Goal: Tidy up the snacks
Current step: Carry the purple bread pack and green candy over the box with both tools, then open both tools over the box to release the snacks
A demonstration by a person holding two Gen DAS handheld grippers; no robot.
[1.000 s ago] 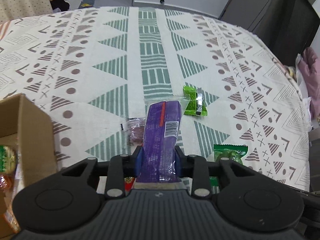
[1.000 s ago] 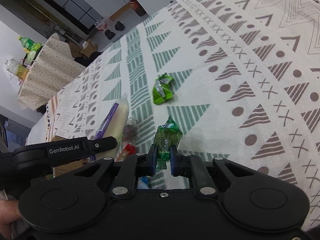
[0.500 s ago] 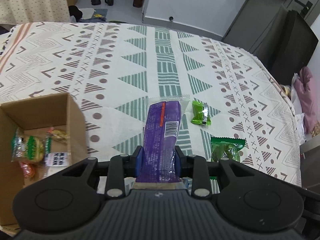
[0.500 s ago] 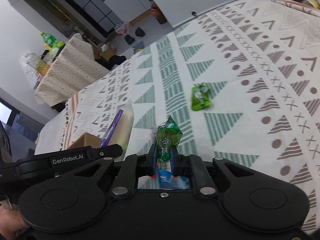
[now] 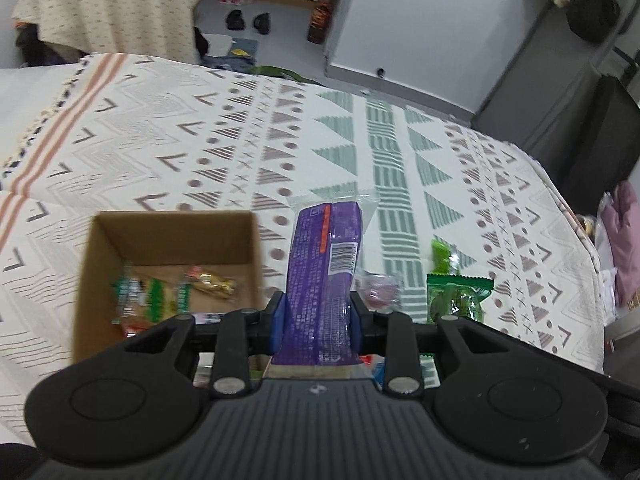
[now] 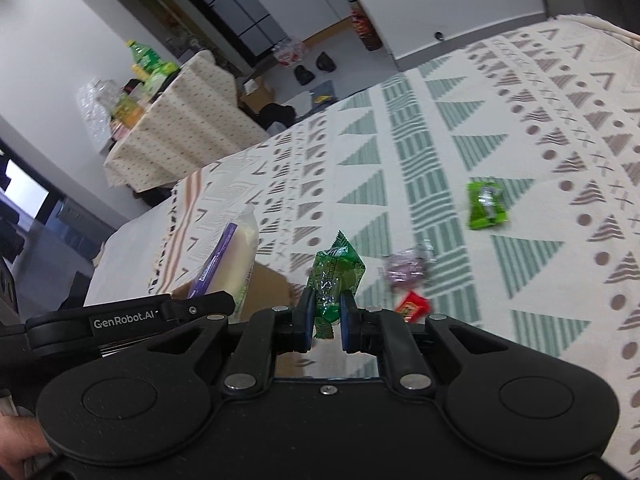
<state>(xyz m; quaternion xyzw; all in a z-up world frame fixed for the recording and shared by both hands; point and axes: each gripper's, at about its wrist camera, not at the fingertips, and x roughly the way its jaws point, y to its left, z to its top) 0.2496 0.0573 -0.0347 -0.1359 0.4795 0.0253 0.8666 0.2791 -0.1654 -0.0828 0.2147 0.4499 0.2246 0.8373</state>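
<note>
Left hand-held gripper (image 5: 316,320) of mine was pinching a long purple snack packet (image 5: 325,276), its blue pads pressed against both sides of the wrapper, the packet sticking out toward twelve o'clock with its barcode label facing up. At about ten o'clock from that packet sat the open cardboard box (image 5: 168,232) on the patterned cloth (image 5: 200,152) that covered the worktop; inside it lay a green-and-white packet (image 5: 148,294) and a gold-wrapped sweet (image 5: 212,282). At two o'clock from the purple packet lay a bright green sachet (image 5: 442,258) on the cloth, and a pinkish clear-wrapped candy (image 5: 378,290) just beside the packet's right edge.

Right hand-held gripper (image 6: 324,318) of mine was clamped on a dark green candy wrapper (image 6: 336,280), which stood upright between the pads. In the left wrist view that same green candy (image 5: 458,298) showed at three o'clock of the purple packet. From the right wrist view, a small red packet (image 6: 412,305) and the pinkish candy (image 6: 408,268) lay on the cloth at about two o'clock of the held candy, with the bright green sachet (image 6: 486,205) farther out the same way. The purple packet (image 6: 224,260) showed at nine o'clock, above the box's edge (image 6: 268,284).
</note>
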